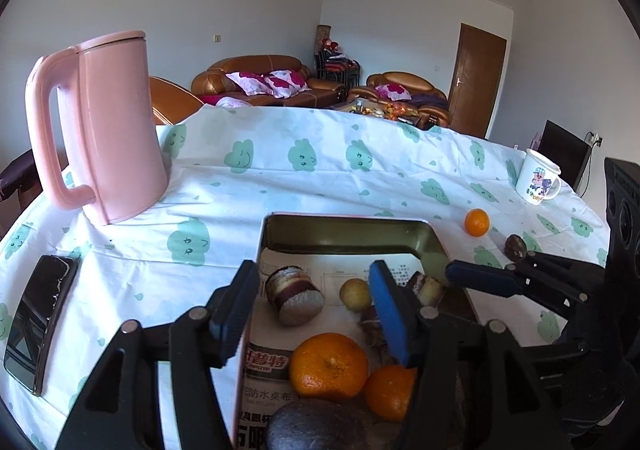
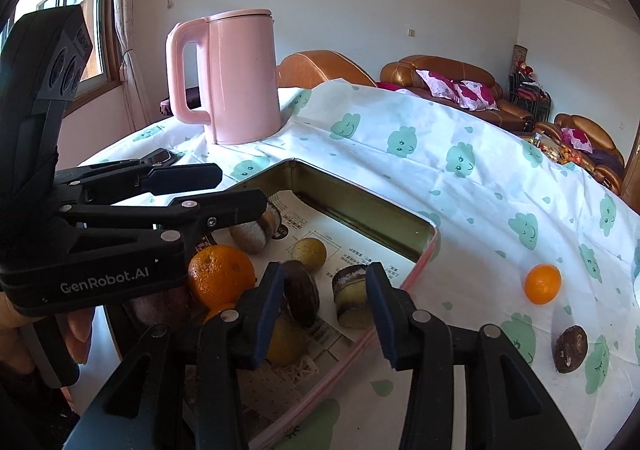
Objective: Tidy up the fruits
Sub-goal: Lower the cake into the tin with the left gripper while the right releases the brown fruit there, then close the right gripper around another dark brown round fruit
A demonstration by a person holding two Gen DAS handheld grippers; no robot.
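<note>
1. Left gripper (image 1: 314,308) fingers spread wide, empty, over the tin tray (image 1: 348,224); a cut sugarcane piece (image 1: 296,296) and a small yellow fruit (image 1: 355,294) sit between them.
2. Right gripper (image 2: 326,314) fingers wide apart, empty, straddling the tray's pink rim.
3. Loose tangerine (image 2: 542,283) and dark passion fruit (image 2: 571,348) lie on the tabletop, right of the right fingers.
4. Pink kettle (image 1: 108,122) far left; phone (image 1: 38,320) beside the left fingers; mug (image 1: 538,178) far right.

Three oranges were visible: two inside one metal tin (image 1: 280,234), at (image 1: 328,366) and (image 1: 390,392), and one on the tablecloth (image 1: 477,222). There were two sugarcane pieces (image 1: 294,295) (image 1: 428,288), one pink kettle (image 1: 116,126), one mug (image 1: 538,182), one phone (image 1: 40,324).
</note>
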